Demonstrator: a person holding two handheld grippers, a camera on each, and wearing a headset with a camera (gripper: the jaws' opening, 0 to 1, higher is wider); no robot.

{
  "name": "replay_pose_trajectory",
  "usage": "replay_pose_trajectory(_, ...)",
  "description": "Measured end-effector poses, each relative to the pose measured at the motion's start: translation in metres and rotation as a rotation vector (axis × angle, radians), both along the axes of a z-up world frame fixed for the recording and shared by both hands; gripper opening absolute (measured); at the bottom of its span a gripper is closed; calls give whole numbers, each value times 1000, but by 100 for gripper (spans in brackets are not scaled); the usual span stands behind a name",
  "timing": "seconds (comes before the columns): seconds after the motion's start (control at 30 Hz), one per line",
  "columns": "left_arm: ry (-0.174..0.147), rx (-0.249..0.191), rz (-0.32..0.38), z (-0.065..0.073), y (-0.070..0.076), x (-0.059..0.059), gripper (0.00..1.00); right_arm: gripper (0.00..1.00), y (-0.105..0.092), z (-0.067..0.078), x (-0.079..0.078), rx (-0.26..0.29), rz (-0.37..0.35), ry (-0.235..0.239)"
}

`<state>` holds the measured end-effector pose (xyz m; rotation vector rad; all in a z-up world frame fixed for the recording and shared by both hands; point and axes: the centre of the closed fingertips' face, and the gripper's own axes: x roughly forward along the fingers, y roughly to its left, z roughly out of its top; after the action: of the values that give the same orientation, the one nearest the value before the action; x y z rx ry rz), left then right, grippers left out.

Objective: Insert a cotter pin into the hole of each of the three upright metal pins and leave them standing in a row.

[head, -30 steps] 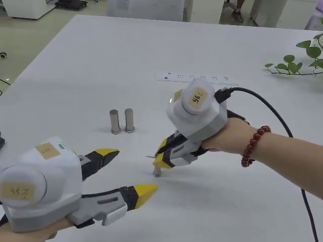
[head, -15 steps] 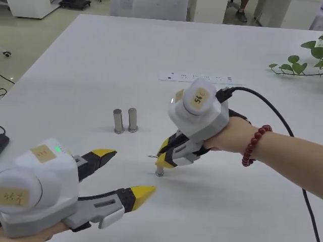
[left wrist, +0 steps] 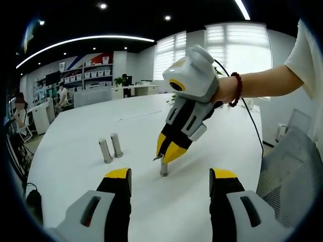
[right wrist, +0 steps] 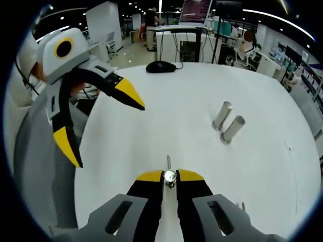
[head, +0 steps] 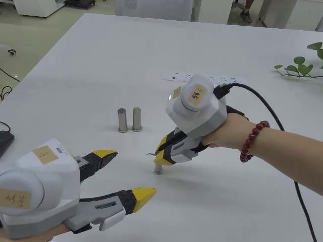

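Cotter pin (head: 150, 154), a thin wire, is pinched in the nearly closed jaws of the right gripper (head: 157, 156), just above a short upright metal pin (head: 158, 170) near the middle of the white table (head: 75, 75). Two more metal pins (head: 122, 120) stand side by side at its 10 o'clock, well apart from it. The left gripper (head: 132, 171) hovers at its 8 o'clock, jaws spread wide.

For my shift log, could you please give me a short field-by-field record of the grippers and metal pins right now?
Right gripper: shut on cotter pin, tips just above front pin
Left gripper: open, empty, near the front pin
Cotter pin in hole: cannot tell
Back pins: first back pin and second back pin upright, side by side on table
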<state>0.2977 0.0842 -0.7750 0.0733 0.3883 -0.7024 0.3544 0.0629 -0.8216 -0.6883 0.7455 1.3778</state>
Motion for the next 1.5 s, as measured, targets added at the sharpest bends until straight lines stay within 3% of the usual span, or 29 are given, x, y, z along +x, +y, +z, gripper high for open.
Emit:
replay_pose_trajectory(0.53,7,-2,8,-1,4,-2,63,11,4,-1,-2,1,34,15)
replay_pose_trajectory(0.7,9,-2,4,-1,2,-3,63,12,4,-1,-2,4,10,45)
replay_pose_trajectory(0.97,22,9,-2,-6,2,-4,62,20,2,-3,-3,8,-5,62)
replay_pose_trajectory(1.5,4,4,2,-1,2,-5,68,29,2,22,3,104,-85,102)
